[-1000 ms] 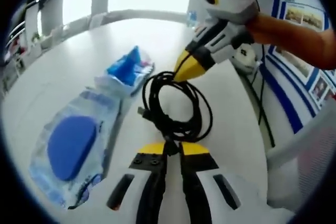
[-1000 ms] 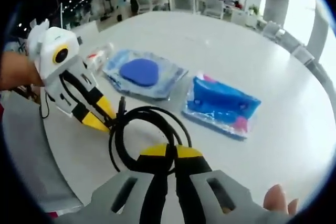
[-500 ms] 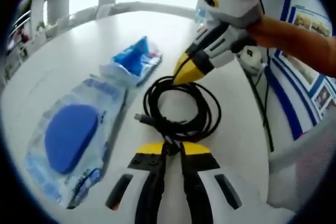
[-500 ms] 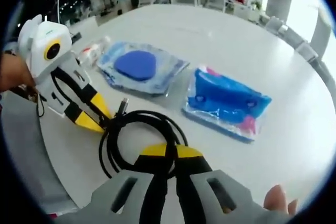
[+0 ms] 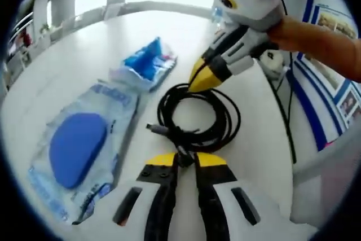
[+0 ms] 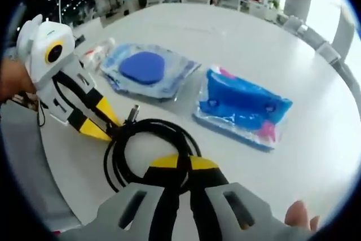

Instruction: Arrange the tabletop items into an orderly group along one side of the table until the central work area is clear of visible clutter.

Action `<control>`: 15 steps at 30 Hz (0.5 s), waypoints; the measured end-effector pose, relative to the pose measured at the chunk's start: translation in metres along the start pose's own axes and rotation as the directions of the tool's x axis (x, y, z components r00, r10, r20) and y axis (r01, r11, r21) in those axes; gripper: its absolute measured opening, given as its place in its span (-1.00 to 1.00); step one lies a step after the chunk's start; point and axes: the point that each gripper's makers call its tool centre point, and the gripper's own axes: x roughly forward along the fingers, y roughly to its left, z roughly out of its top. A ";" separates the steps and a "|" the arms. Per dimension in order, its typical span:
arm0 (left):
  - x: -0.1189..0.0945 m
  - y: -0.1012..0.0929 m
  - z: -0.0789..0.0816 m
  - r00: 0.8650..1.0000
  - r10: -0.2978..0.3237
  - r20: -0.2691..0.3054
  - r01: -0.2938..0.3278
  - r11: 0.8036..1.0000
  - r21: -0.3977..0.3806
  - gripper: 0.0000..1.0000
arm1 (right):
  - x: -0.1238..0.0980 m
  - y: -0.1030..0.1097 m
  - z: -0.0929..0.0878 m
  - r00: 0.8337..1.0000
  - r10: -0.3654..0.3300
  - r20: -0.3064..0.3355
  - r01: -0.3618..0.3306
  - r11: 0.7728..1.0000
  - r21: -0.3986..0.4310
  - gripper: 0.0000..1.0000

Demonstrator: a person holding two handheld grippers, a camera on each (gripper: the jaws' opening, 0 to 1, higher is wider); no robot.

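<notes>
A black cable [image 5: 228, 119] lies coiled on the white table [image 5: 67, 66]. My left gripper [image 5: 181, 159] is shut on the coil's near side, and my right gripper [image 5: 203, 78] is shut on the far side. In the right gripper view the same cable [image 6: 113, 156] loops between my right gripper [image 6: 180, 163] and my left gripper [image 6: 98, 128]. A clear bag with a blue oval pad [image 5: 76, 148] [image 6: 144, 67] and a blue packet [image 5: 148, 63] [image 6: 242, 105] lie flat beside the coil.
A small clear packet with red print [image 6: 98, 53] sits past the pad bag. A white socket block with a dark lead [image 5: 271, 60] lies near the table's edge by a blue-trimmed wall. A fingertip [image 6: 296, 215] shows beside my right gripper.
Both grippers stay shut on the cable. The coil has rounded out slightly and sits a little farther from the bags; both views have shifted a bit.
</notes>
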 end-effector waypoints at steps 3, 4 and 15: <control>0.000 0.000 -0.001 1.000 -0.002 -0.002 0.002 1.000 0.006 -0.80 | -0.001 0.000 -0.001 1.000 -0.003 0.003 0.003 1.000 -0.001 -0.87; 0.001 0.000 -0.002 1.000 0.000 -0.005 0.000 1.000 0.009 -0.79 | -0.001 0.000 -0.001 1.000 -0.005 0.007 0.005 1.000 -0.002 -0.86; -0.003 0.002 -0.006 1.000 0.013 -0.017 -0.013 1.000 0.026 -0.55 | -0.009 -0.009 0.000 0.997 -0.046 0.056 0.046 0.999 0.012 -0.54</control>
